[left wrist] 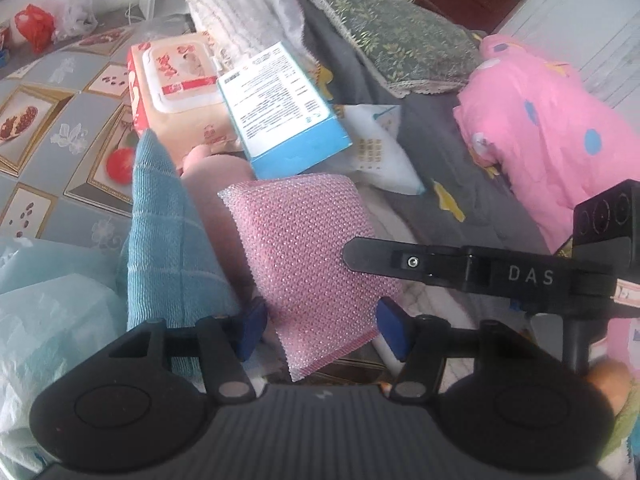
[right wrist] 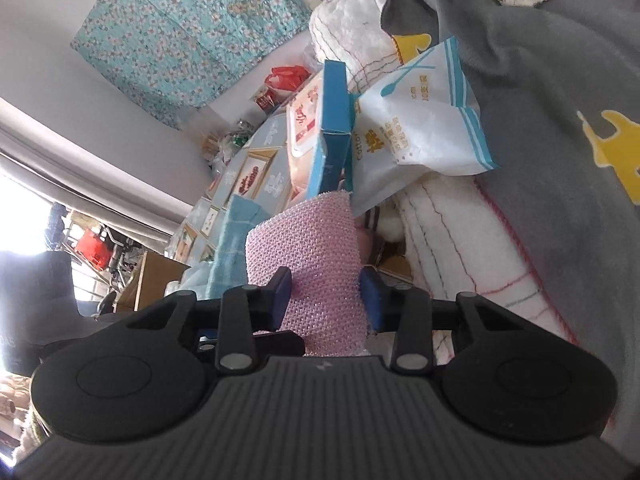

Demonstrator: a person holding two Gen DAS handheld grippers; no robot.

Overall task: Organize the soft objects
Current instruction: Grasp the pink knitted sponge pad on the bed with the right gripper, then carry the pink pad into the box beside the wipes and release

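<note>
A pink mesh scrub sponge stands up in the pile on the bed. My left gripper is open, with the sponge's near corner between its blue pads and gaps on both sides. The right gripper's black finger reaches in from the right and presses the sponge. In the right wrist view my right gripper is shut on the same sponge, both pads against it. A teal towel stands to the left of the sponge.
A blue box, a wet-wipes pack and a white cotton-pad bag lie behind the sponge. A pink quilt, a grey blanket and a green pillow lie right. A plastic bag lies left.
</note>
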